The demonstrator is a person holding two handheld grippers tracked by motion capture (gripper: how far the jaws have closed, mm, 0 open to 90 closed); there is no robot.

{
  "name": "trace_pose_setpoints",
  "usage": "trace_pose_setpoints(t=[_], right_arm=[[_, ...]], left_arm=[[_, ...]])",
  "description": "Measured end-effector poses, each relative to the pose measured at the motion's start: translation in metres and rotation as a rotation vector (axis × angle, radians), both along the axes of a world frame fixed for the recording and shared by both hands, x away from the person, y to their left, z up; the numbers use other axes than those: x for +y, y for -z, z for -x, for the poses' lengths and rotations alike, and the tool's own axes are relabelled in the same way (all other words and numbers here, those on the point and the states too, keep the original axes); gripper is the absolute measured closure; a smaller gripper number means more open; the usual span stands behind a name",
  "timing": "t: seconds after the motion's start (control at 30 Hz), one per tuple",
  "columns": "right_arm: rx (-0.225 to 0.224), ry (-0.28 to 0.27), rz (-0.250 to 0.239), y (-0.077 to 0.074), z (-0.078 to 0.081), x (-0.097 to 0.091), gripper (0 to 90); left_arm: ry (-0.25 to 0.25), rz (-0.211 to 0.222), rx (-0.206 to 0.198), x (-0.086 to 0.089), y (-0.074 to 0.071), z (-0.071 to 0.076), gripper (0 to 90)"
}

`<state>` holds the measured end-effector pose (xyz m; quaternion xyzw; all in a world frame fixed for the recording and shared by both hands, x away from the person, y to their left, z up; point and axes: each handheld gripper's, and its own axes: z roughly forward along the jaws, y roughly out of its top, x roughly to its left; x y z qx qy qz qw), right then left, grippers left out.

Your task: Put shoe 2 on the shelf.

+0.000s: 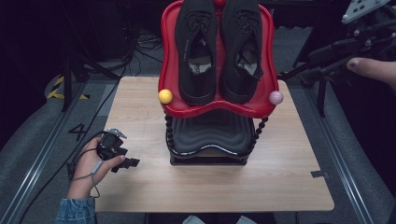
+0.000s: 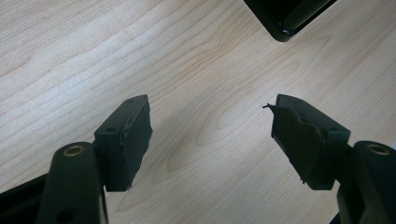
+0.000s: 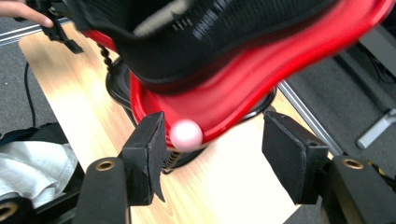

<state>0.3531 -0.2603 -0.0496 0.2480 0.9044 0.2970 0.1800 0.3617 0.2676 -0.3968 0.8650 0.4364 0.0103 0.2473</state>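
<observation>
Left gripper (image 1: 132, 163) rests on table (image 1: 280, 186), jaws wide, empty. Right gripper (image 3: 212, 149) gapes empty near red shoe rack (image 1: 170, 70).

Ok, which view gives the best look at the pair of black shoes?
The high view: both black shoes sit side by side on the red tray, seen whole from above. The right gripper view catches a blurred close-up of one shoe's side. The left gripper view faces the table.
</observation>
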Motion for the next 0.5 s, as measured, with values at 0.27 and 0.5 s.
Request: trace_pose_setpoints(t=[0.27,0.5], right_arm=[[0.036,0.065,-0.018,0.026,-0.012,-0.029,38.5],[0.086,0.108,-0.03,0.066,-0.023,-0.047,37.7]], left_arm=[[-0.013,-0.002,0.006,0.004,0.001,0.003,29.3],[-0.037,-0.014,0.008,0.009,0.002,0.007,29.2]])
